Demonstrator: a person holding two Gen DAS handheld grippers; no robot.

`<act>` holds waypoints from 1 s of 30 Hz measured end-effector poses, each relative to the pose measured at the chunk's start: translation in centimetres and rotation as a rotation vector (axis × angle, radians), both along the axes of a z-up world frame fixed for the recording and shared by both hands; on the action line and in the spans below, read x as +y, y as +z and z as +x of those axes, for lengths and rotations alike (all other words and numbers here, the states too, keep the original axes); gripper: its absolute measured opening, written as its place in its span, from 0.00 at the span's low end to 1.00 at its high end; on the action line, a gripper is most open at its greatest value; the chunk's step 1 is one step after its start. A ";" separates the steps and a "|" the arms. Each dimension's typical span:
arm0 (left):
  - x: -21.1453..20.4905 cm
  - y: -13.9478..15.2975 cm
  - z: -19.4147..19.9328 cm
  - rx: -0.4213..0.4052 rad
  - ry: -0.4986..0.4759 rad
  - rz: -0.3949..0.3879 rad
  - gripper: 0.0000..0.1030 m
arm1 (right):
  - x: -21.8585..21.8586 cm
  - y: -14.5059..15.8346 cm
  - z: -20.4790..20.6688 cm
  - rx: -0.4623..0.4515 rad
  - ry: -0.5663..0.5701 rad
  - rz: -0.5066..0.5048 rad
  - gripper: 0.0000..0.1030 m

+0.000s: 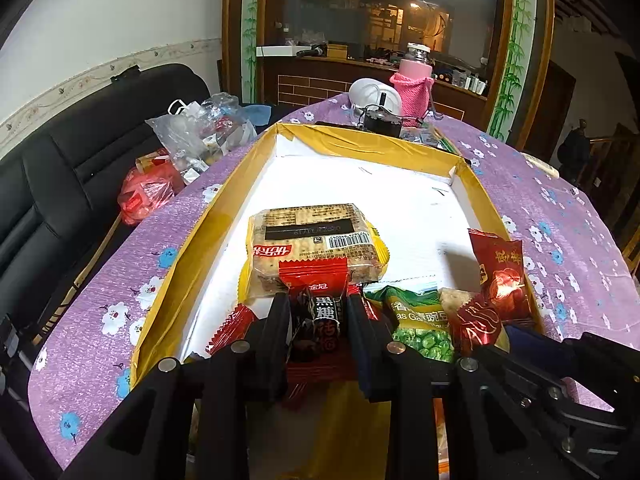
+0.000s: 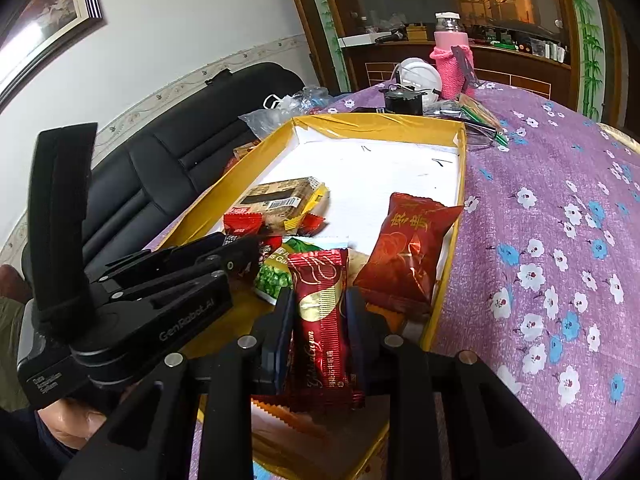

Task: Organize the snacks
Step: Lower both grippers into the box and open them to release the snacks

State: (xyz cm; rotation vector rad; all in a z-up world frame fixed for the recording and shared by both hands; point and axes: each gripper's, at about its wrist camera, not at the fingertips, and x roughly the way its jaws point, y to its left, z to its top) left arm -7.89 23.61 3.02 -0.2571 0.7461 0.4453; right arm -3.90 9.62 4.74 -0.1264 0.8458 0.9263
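Observation:
A shallow yellow-rimmed box (image 1: 192, 256) with a white floor lies on the purple flowered tablecloth. My left gripper (image 1: 318, 300) is shut on a red and black candy pack (image 1: 316, 304) at the box's near end. Just beyond it lies a cracker pack (image 1: 316, 240). My right gripper (image 2: 320, 296) is shut on a dark red wafer bar (image 2: 320, 312). A green pea bag (image 2: 276, 276), also seen in the left wrist view (image 1: 416, 320), sits between the two. A large red pouch (image 2: 412, 248) leans on the box's right wall. The left gripper's body (image 2: 160, 292) fills the right view's left side.
At the table's far end stand a pink-sleeved bottle (image 1: 414, 84), a white helmet-like object (image 1: 372, 94) and a small black device (image 1: 382, 122). A black sofa (image 1: 80, 184) on the left holds plastic bags (image 1: 200, 136). The far half of the box floor (image 1: 360, 184) is bare.

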 end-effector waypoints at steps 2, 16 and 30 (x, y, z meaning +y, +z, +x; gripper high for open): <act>0.0 0.1 -0.1 -0.001 0.002 0.005 0.31 | -0.2 0.1 -0.1 -0.003 0.000 0.005 0.26; -0.5 0.3 -0.5 -0.009 0.019 0.039 0.38 | -1.0 0.4 -1.0 -0.004 0.012 0.026 0.26; -0.5 0.6 -0.8 -0.013 0.025 0.056 0.47 | -1.0 0.4 -1.4 -0.010 0.028 0.030 0.26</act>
